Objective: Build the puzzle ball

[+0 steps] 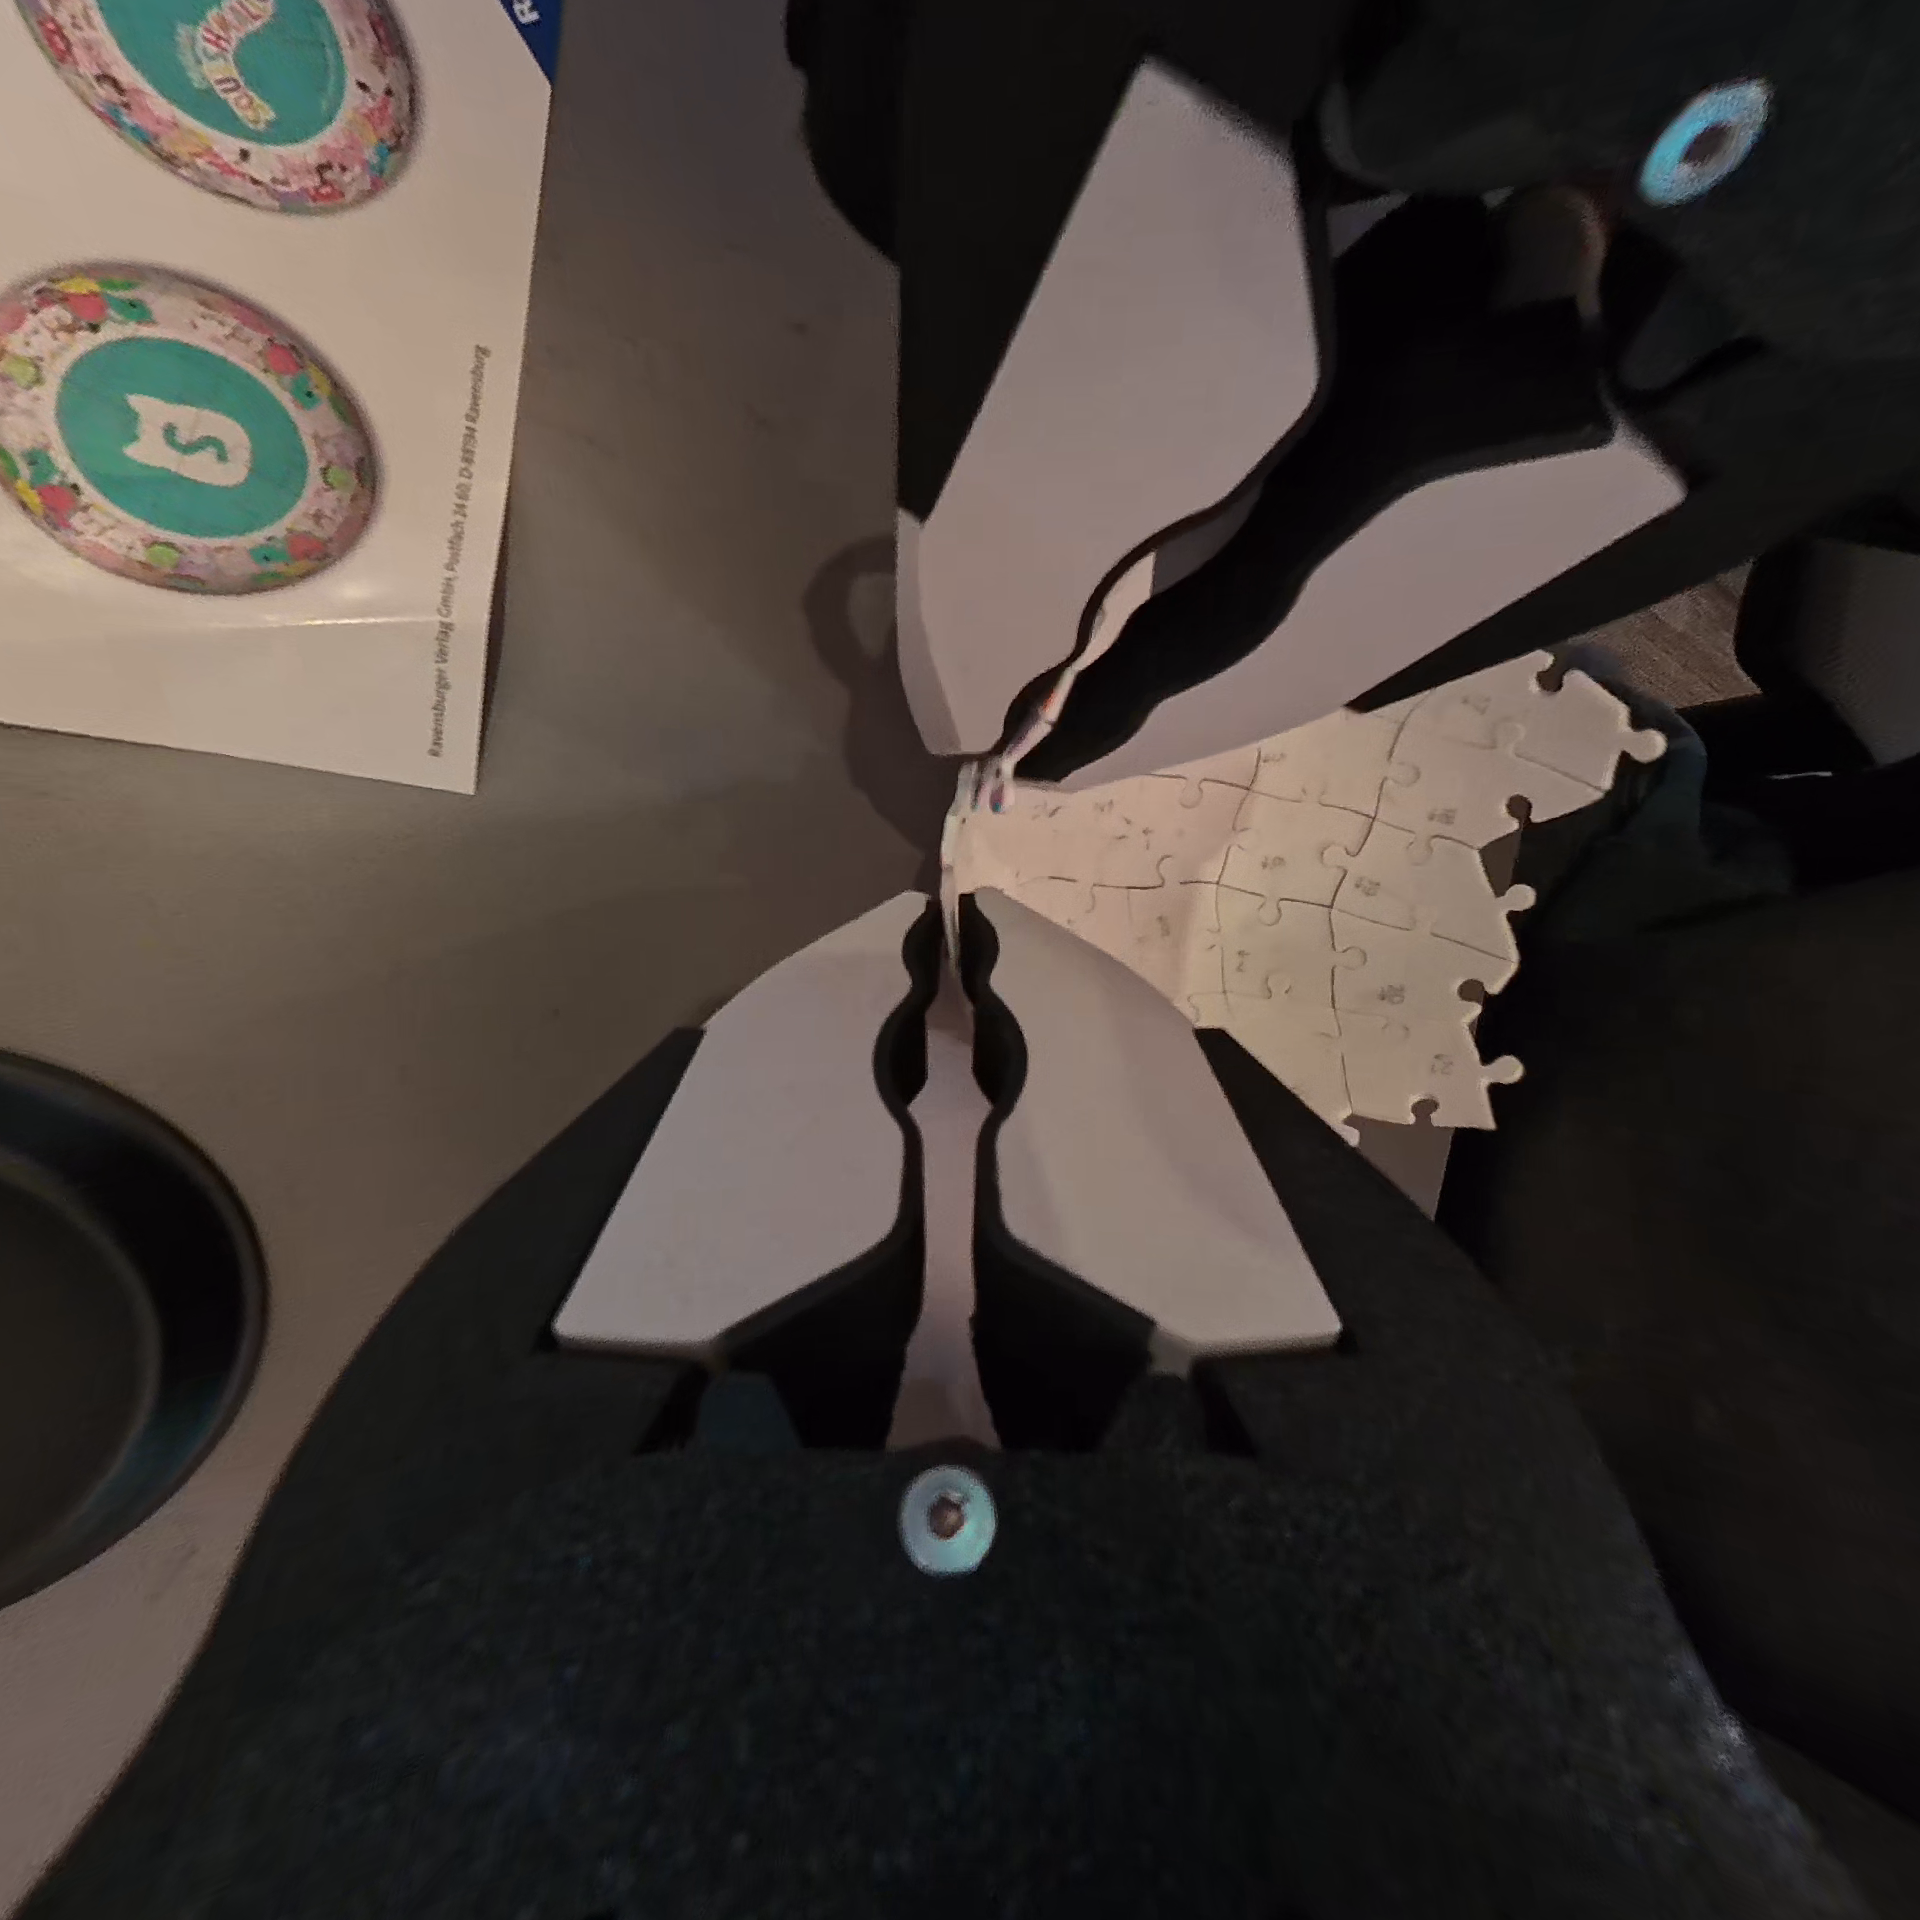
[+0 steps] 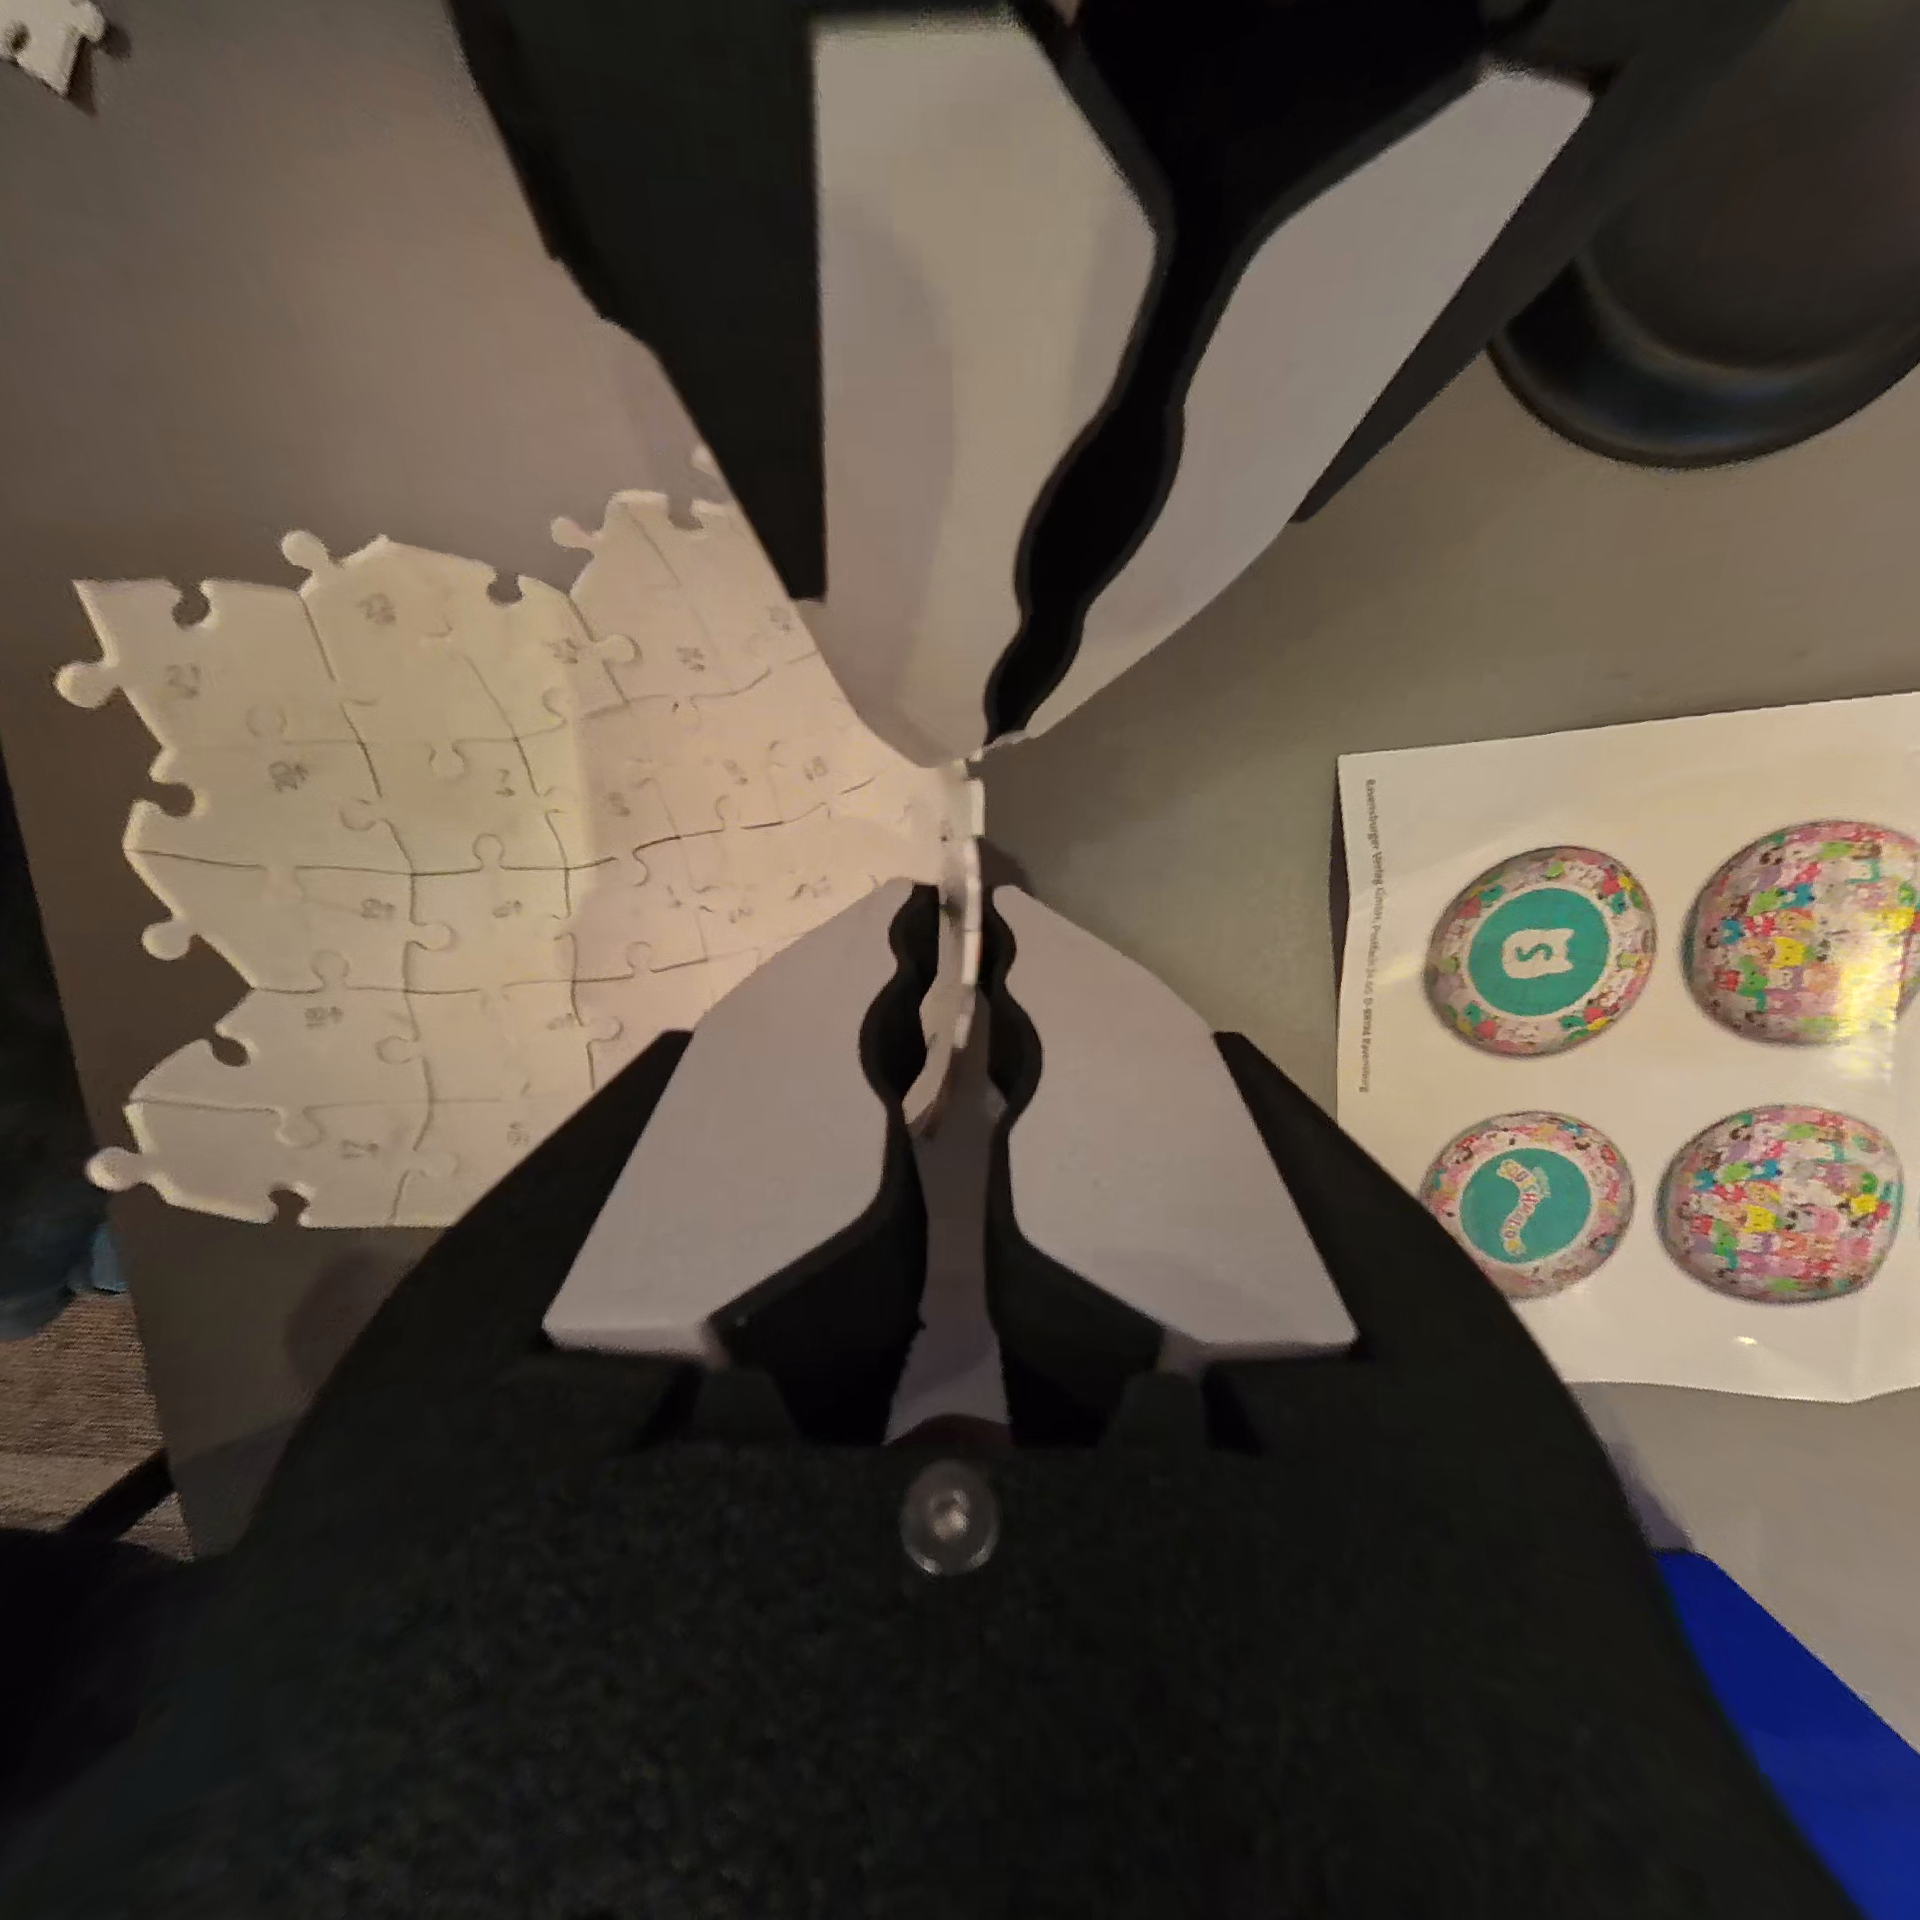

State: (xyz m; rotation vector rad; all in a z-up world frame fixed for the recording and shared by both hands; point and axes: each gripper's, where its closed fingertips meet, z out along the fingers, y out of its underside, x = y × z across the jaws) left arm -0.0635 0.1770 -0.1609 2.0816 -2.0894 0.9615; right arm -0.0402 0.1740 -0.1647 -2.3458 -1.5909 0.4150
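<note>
So both tongs are pinching the same puzzle shell

Basically the curved white sheet of joined jigsaw pieces (image 2: 416,862) hangs above the grey counter (image 1: 675,416), blank side showing. Left tongs (image 1: 951,925) are clamped on its edge from below, right tongs (image 2: 961,914) clamped on that same rim, tips nearly touching each other. Glossy printed leaflet with ball pictures (image 2: 1662,1039) lies flat nearby, beside a black round bowl (image 1: 104,1330).

Worked over a plain grey table (image 1: 665,436), matte, dimly lit, soft shadows falling on it. A round black recess (image 1: 114,1309) sat in the tabletop at my left. Past the table's edge I saw a strip of brownish carpeted floor (image 2: 73,1423). Walls and windows were out of sight.
</note>
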